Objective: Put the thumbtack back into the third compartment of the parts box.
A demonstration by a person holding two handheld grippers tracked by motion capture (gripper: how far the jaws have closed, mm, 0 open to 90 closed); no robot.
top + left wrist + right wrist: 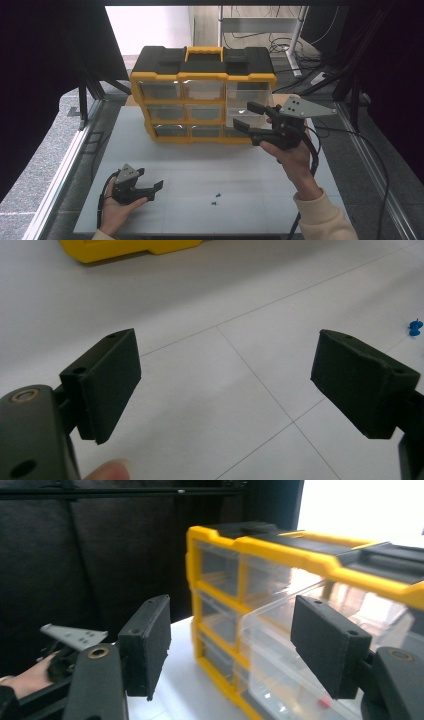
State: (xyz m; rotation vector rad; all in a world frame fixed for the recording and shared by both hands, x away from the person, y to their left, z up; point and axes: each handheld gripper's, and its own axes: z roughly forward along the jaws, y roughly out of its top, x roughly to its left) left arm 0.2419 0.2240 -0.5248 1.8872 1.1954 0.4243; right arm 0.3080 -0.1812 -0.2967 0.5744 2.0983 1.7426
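While dark curtains ring the grey table (210, 165), both the left gripper (159, 186) and right gripper (249, 116) gape wide, empty.

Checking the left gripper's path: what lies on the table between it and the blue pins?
Nothing: in the high view the grey table is bare from the left gripper to the blue pins.

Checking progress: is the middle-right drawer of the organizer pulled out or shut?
Pulled out: the clear drawer juts past the yellow frame, by the right gripper.
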